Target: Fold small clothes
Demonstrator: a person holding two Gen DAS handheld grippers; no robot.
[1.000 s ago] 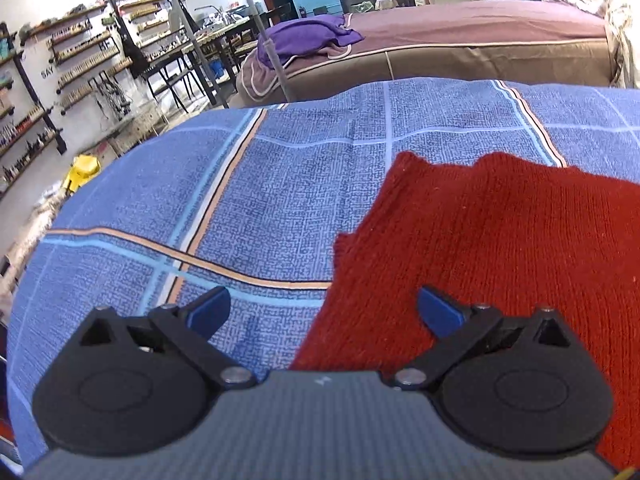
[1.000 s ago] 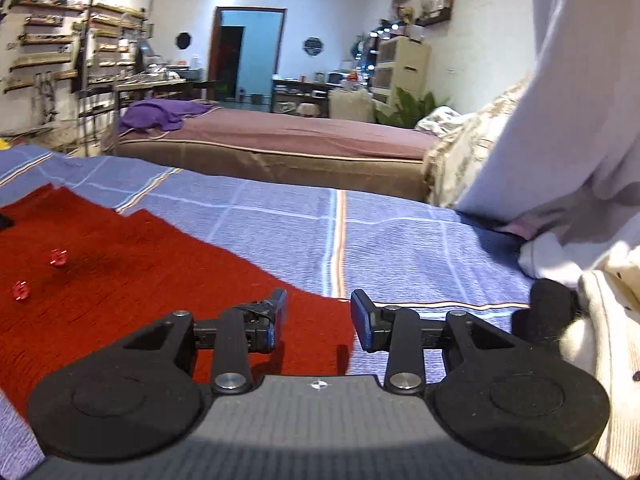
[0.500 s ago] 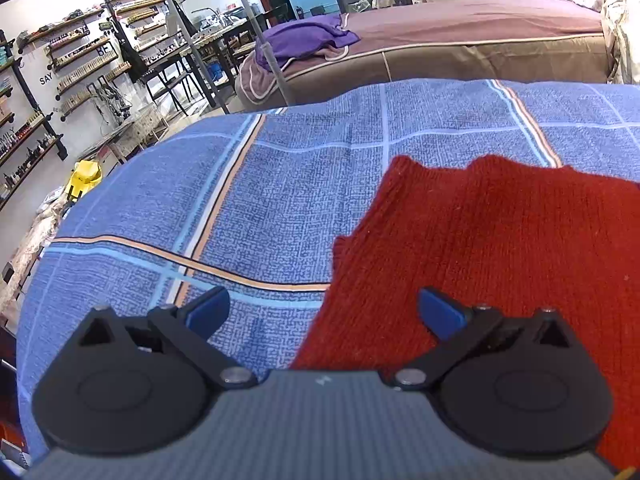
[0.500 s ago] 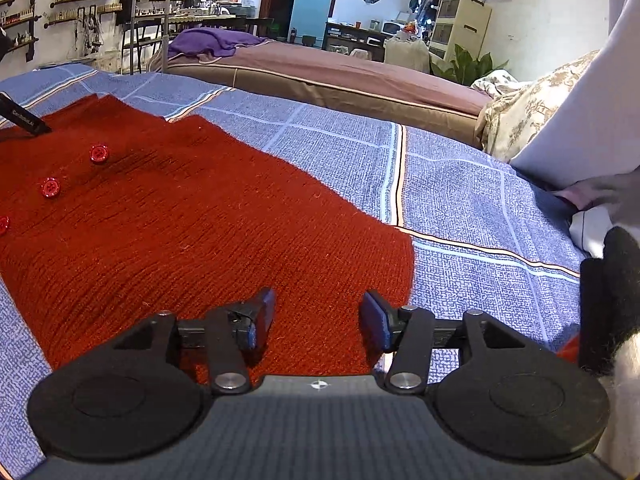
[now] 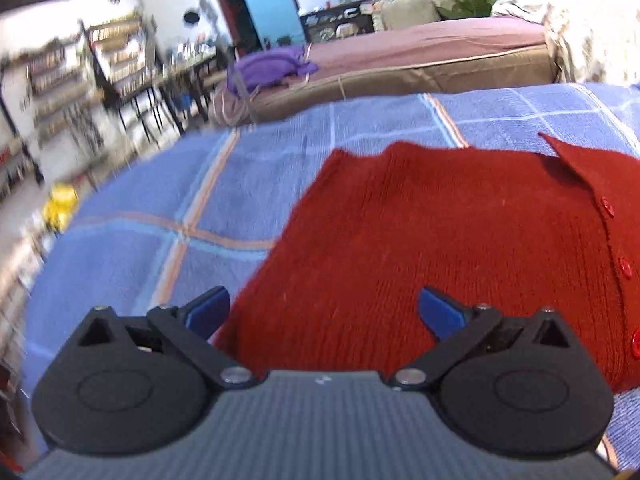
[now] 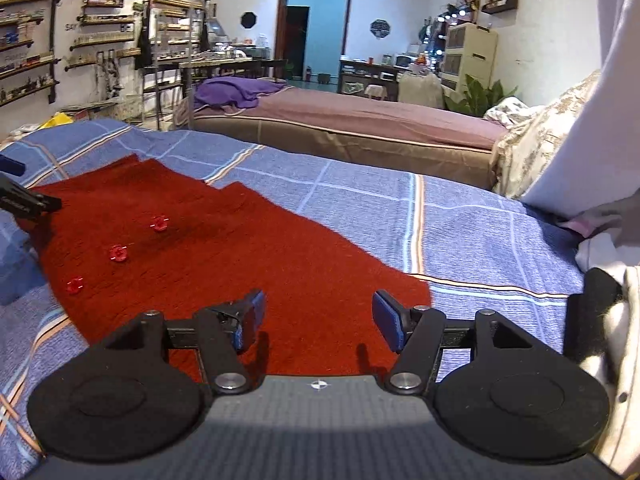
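A red knitted cardigan [image 5: 440, 240] lies spread flat on a bed covered by a blue checked bedspread [image 5: 240, 184] with orange and pale stripes.

The left wrist view shows the cardigan's left edge and a pointed collar at the upper right, with a row of red buttons [image 5: 624, 268] running down the right side. The left gripper [image 5: 324, 310] hangs over the cardigan's near left edge, its blue-padded tongs spread wide with nothing between them; the left tip sits over the bedspread, the right tip over the knit.

The right wrist view shows the garment's other side: its near right corner [image 6: 400, 288] rounds off just ahead of the right gripper [image 6: 318, 318]. These tongs are opening, already wide, and grip nothing; red knit lies beneath the gap. Three red buttons [image 6: 118, 253] show to the left. The tip of the left gripper pokes in at the far left edge, partly cut off.

Only the right view shows a white cloth [image 6: 580, 120] hanging at the right, a floral pillow [image 6: 540, 140], and a pale sleeve with a dark cuff at the right edge, cropped.

Beyond lies a second bed with a mauve cover [image 6: 360, 112] and a purple garment [image 6: 236, 90] bunched on it, wall shelves [image 6: 32, 40], a blue doorway [image 6: 316, 32] and a green plant [image 6: 480, 96].

The left view is motion-blurred, so its shelves are hard to read. A yellow object [image 5: 60, 208] on the floor cannot be identified.
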